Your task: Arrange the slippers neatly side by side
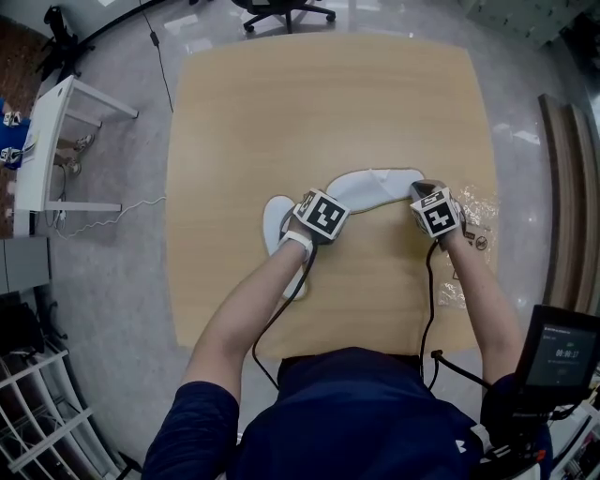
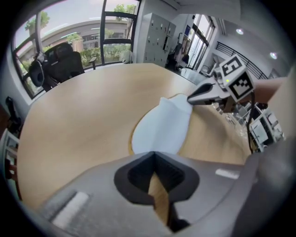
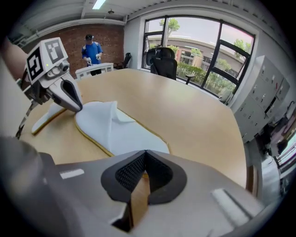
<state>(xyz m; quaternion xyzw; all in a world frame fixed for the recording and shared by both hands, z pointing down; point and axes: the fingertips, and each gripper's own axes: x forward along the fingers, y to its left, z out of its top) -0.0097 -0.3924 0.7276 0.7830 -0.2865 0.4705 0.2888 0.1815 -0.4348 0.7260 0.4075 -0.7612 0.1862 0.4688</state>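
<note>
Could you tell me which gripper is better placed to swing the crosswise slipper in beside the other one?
Probably the right gripper: shut at the crosswise slipper's free end. The left gripper sits at the end beside the other slipper.

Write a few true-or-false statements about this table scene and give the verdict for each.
1. Two white slippers lie on the wooden table. True.
2. The slippers are already lined up side by side. False: the left slipper points toward the person, while the right slipper lies crosswise at an angle to it.
3. Both claws are wide open. False: the left claw and the right claw are both shut.
4. An office chair stands beyond the far edge of the table. True.
</note>
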